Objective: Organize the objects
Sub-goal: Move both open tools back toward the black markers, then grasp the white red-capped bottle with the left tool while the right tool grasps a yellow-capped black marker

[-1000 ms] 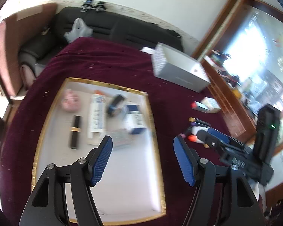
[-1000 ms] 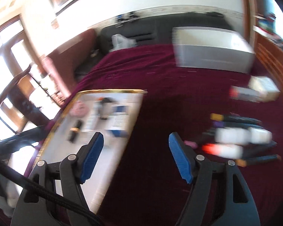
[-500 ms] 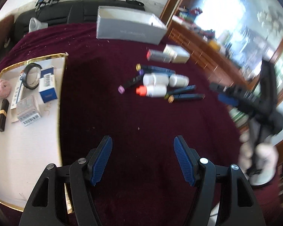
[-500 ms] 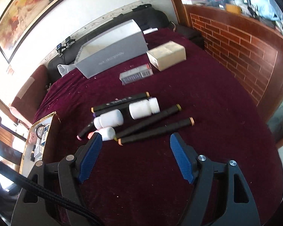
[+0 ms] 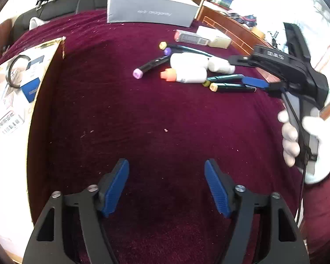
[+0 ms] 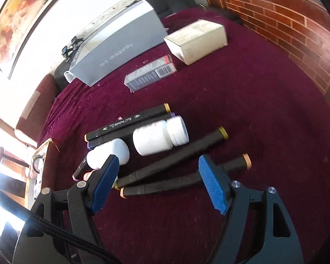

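two markers between right gripper fingers.

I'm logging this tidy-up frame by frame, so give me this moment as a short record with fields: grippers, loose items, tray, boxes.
left gripper: open, empty, above bare maroon cloth
right gripper: open, empty, over the two nearest markers
loose items: black markers and white bottles clustered on the cloth; one bottle has an orange cap
tray: gold-rimmed, at the left, holding small boxes and a ring-shaped item
boxes: large grey box, beige box, clear slim pack, all beyond the markers
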`<state>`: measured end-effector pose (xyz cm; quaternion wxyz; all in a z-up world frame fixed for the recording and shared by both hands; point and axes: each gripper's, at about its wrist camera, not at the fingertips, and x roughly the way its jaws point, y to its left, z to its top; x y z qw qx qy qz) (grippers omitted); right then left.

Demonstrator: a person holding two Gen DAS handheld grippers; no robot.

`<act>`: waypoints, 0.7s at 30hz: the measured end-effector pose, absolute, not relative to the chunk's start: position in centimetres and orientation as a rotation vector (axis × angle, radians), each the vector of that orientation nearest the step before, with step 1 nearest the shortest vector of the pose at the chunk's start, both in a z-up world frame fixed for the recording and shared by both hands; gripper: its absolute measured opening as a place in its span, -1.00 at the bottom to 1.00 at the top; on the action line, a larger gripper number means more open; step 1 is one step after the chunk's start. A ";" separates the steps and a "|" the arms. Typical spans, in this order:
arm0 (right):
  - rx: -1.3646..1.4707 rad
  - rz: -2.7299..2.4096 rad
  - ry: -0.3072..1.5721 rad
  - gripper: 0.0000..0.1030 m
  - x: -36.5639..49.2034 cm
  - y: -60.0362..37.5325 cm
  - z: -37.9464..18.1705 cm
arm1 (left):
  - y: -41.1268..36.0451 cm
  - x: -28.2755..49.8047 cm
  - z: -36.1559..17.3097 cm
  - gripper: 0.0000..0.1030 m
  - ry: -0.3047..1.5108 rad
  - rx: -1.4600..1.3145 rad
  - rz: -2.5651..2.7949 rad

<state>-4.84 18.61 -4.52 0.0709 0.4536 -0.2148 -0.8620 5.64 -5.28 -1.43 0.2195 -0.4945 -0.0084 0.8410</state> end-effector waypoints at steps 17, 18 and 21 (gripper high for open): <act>1.386 -2.469 -0.347 0.57 1.4 14.5 -6.2 | -4.4 4.2 2.0 0.62 0.107 -1.236 2.307; 1.354 -2.474 -0.390 0.57 1.6 14.9 -6.3 | -3.9 3.9 2.8 0.62 0.174 -1.192 2.338; 1.256 -2.455 -0.544 0.58 1.9 16.3 -6.6 | -1.7 2.2 3.9 0.63 0.336 -1.097 2.334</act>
